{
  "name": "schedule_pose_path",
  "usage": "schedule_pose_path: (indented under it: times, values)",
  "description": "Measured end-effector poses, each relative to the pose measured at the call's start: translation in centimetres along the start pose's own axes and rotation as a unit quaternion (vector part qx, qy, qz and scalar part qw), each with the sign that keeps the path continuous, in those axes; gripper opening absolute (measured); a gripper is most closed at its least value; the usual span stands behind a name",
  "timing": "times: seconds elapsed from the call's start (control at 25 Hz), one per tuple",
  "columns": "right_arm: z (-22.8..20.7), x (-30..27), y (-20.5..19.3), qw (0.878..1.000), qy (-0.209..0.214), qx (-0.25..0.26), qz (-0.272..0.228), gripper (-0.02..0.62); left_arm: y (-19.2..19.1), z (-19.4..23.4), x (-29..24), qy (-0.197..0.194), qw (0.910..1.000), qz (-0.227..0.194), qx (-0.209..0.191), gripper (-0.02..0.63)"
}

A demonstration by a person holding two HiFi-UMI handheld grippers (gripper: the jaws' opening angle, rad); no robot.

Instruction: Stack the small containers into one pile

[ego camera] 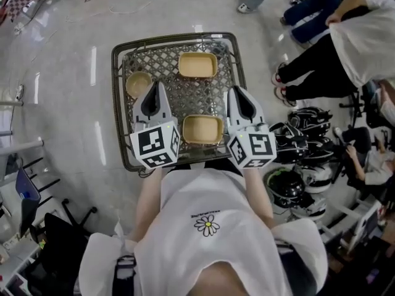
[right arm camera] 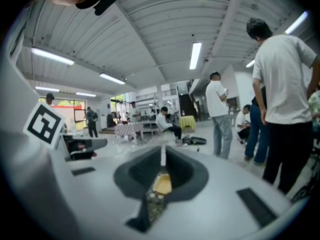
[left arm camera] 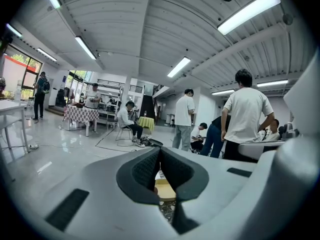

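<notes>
My left gripper [ego camera: 155,89] and right gripper [ego camera: 237,92], both clenched on nothing, hover over a metal lattice table [ego camera: 185,97], flanking the near rectangular tray [ego camera: 202,129]. Beyond it sits the far rectangular tray [ego camera: 197,65]. A round bowl [ego camera: 138,84] lies just ahead of the left gripper's tip. The three stand apart, unstacked. All are tan, shallow and empty. I judge them light, thin-walled and moderately stiff, liable to skid on the metal. The raised rim looks the best place to pinch, one jaw inside the wall.
</notes>
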State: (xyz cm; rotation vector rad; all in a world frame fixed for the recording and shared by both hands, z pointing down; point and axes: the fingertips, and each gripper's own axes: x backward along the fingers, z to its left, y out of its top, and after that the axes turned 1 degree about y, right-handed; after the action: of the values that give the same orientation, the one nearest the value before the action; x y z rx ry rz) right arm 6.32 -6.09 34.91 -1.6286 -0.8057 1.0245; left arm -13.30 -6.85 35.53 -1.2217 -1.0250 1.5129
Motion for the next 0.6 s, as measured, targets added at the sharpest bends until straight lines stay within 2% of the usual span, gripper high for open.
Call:
schedule_pose_path:
  times: [0.08,0.2,0.36,0.48,0.6]
  values:
    - [-0.6,-0.6,-0.2,1.000,0.007,-0.004,0.005,0.034,-0.1,-0.5,-0.8,0.001,1.0000,0.000,-0.002,0.027]
    - [-1.3,-1.1,-0.8,1.000,0.013,-0.018,0.020,0.035,-0.6,-1.6,-1.9,-0.018,0.9998,0.006,-0.002,0.029]
    - [-2.1,-1.6,-2.1,0.998,0.020,-0.019,0.048,0.035,-1.7,-2.3,-3.0,-0.028,0.9991,0.032,-0.001,0.036]
    - [-2.5,-1.8,-3.5,0.997,0.029,-0.019,0.074,0.038,-3.7,-2.8,-3.7,-0.044,0.9969,0.064,-0.012,0.089]
    - [-2.6,-1.5,-6.7,0.991,0.040,-0.032,0.120,0.087,-7.7,-3.6,-3.1,-0.078,0.9890,0.124,-0.019,0.124]
